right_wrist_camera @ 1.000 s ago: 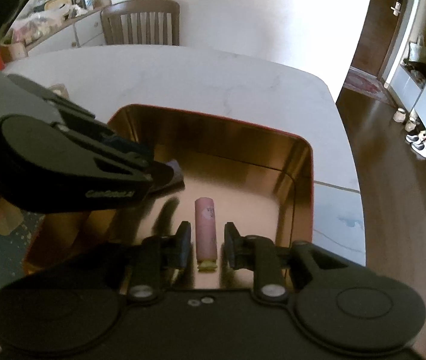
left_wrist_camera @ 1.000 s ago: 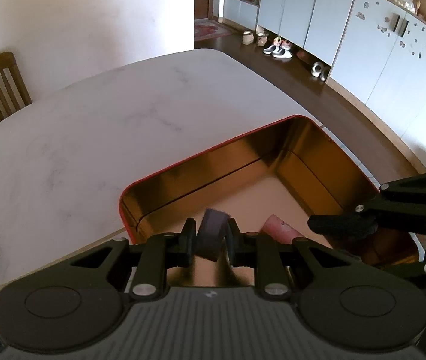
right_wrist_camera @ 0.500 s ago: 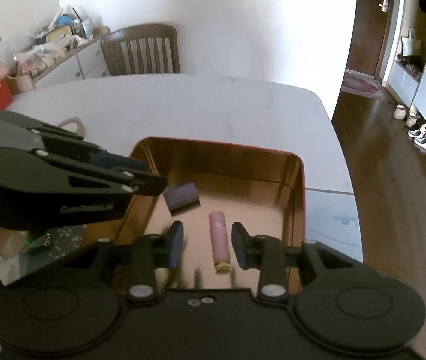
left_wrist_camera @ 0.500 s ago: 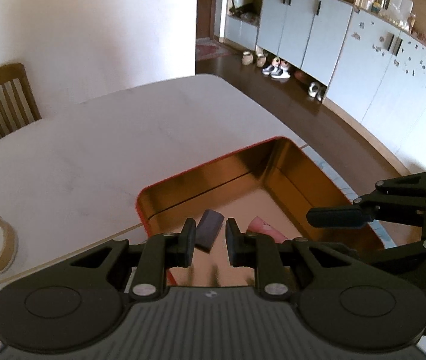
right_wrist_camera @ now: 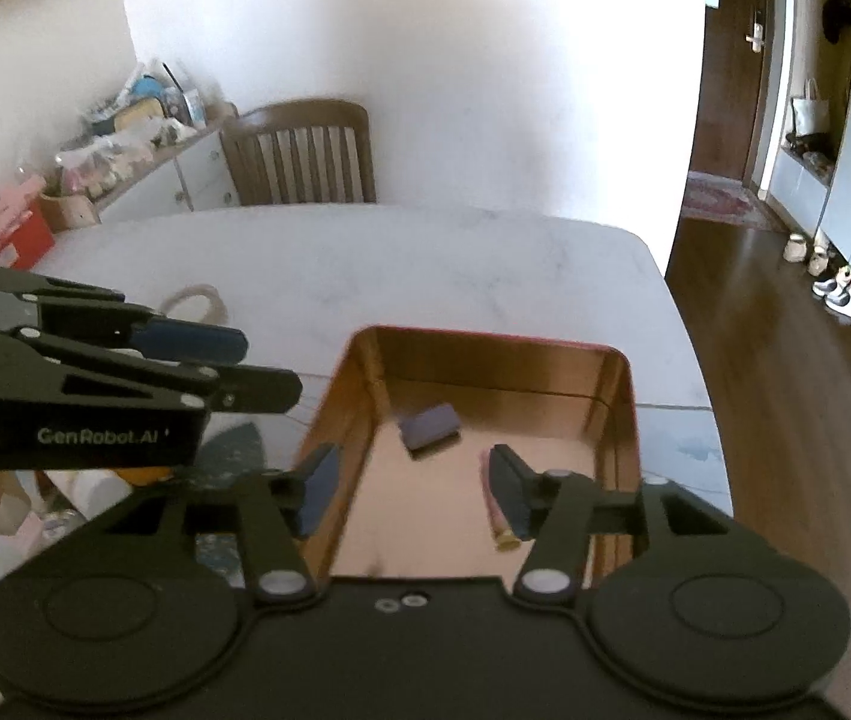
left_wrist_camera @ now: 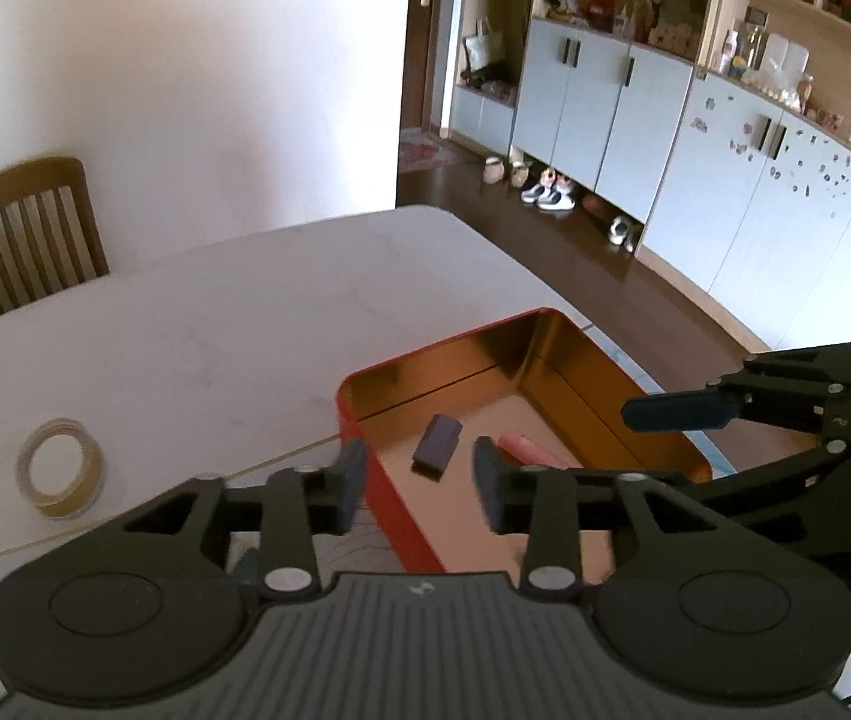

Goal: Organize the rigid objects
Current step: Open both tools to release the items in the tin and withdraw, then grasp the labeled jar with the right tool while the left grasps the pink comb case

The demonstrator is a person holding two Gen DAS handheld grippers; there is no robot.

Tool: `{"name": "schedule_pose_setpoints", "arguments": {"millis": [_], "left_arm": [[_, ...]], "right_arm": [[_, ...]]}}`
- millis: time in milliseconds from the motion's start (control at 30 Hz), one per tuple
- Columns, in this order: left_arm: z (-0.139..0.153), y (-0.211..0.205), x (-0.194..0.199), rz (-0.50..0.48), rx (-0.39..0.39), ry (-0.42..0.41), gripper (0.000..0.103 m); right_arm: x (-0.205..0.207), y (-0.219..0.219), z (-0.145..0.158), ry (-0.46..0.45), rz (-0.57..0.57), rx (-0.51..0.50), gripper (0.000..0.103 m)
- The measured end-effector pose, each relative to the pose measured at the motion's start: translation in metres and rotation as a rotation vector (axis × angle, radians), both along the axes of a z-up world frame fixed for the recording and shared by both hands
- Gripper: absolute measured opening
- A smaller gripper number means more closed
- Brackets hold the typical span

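I see two things lying in the tin (left_wrist_camera: 551, 360): a dark block (left_wrist_camera: 437, 441) and a pink tube (right_wrist_camera: 494, 510). They lie flat on the tin's floor, near each other but not touching. So that part looks done to me.

My left gripper (left_wrist_camera: 419, 474) has just been opening its fingers, and nothing is between them. My right gripper (right_wrist_camera: 413, 483) has just been opening its fingers too, and it holds nothing. Both hang above the tin.

What is left? A tape roll (left_wrist_camera: 59, 468) sits on the tabletop (left_wrist_camera: 215, 330), well apart from the tin. I think it may go in next. I cannot tell if more things wait out of view.
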State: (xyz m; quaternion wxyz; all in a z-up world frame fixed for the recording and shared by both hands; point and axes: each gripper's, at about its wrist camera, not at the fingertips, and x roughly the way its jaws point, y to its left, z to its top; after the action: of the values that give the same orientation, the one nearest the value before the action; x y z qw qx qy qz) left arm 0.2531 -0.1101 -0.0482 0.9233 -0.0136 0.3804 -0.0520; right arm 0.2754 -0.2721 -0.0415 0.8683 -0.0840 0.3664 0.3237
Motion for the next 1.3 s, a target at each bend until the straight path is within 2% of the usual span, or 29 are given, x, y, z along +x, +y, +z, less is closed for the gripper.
{"name": "schedule_pose_setpoints", "arguments": {"millis": [33,200,267,467,633,767,1033,1300], "left_arm": [[0.003,0.005,-0.007,0.005,0.002,-0.01,0.05],[0.015,0.021,-0.034,0.018,-0.001,-0.045,0.056],[0.02,0.028,-0.044,0.026,0.007,-0.061,0.063],[0.031,0.062,-0.078,0.059,0.004,-0.089,0.065],[0.036,0.093,-0.107,0.099,0.019,-0.114,0.072],[0.037,0.116,-0.128,0.134,0.029,-0.128,0.079],[0.021,0.159,-0.164,0.201,0.014,-0.117,0.08],[-0.02,0.183,-0.192,0.226,0.01,-0.042,0.08]], "right_arm": [[-0.004,0.001,0.002,-0.004,0.0,0.006,0.06],[-0.024,0.007,0.013,-0.014,-0.012,0.039,0.07],[-0.031,0.011,0.017,-0.017,-0.016,0.048,0.074],[-0.056,0.028,0.021,-0.022,-0.012,0.089,0.087],[-0.074,0.044,0.021,-0.019,-0.001,0.112,0.098],[-0.087,0.059,0.019,-0.018,0.008,0.114,0.101],[-0.109,0.09,0.01,0.002,0.028,0.108,0.103],[-0.126,0.119,-0.012,0.033,0.036,0.046,0.102]]}}
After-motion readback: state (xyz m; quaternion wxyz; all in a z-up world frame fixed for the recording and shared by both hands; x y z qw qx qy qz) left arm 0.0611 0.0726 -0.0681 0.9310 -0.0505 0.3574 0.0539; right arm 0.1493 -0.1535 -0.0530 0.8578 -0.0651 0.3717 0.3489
